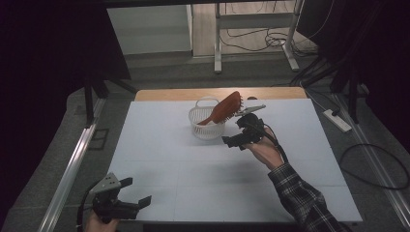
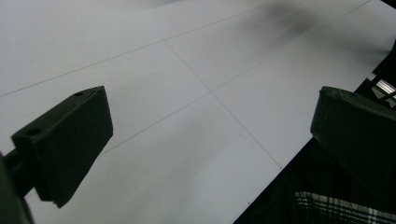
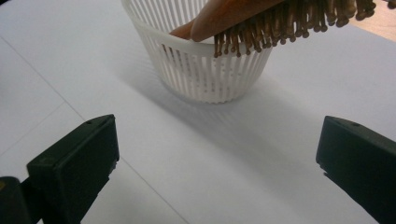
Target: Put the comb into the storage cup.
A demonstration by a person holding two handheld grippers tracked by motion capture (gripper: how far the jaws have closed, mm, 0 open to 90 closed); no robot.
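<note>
A white slatted basket (image 1: 207, 124) stands at the back middle of the white table (image 1: 159, 159). A brown wooden hairbrush (image 1: 226, 107) leans in it, handle down inside, bristled head sticking out over the right rim. My right gripper (image 1: 240, 129) hovers just right of the basket, open and holding nothing. In the right gripper view the basket (image 3: 210, 70) and the brush bristles (image 3: 280, 18) lie ahead of my right gripper (image 3: 215, 163), apart from it. My left gripper (image 1: 135, 191) rests open at the table's front left corner, and in the left gripper view it (image 2: 210, 140) has bare table between its jaws.
A strip of wooden tabletop (image 1: 217, 93) shows behind the white board. On the floor at the right lie a power strip (image 1: 338, 120) and looping cables (image 1: 372, 164). A metal frame (image 1: 217, 43) stands behind the table. A plaid sleeve (image 2: 336, 210) shows past the table edge.
</note>
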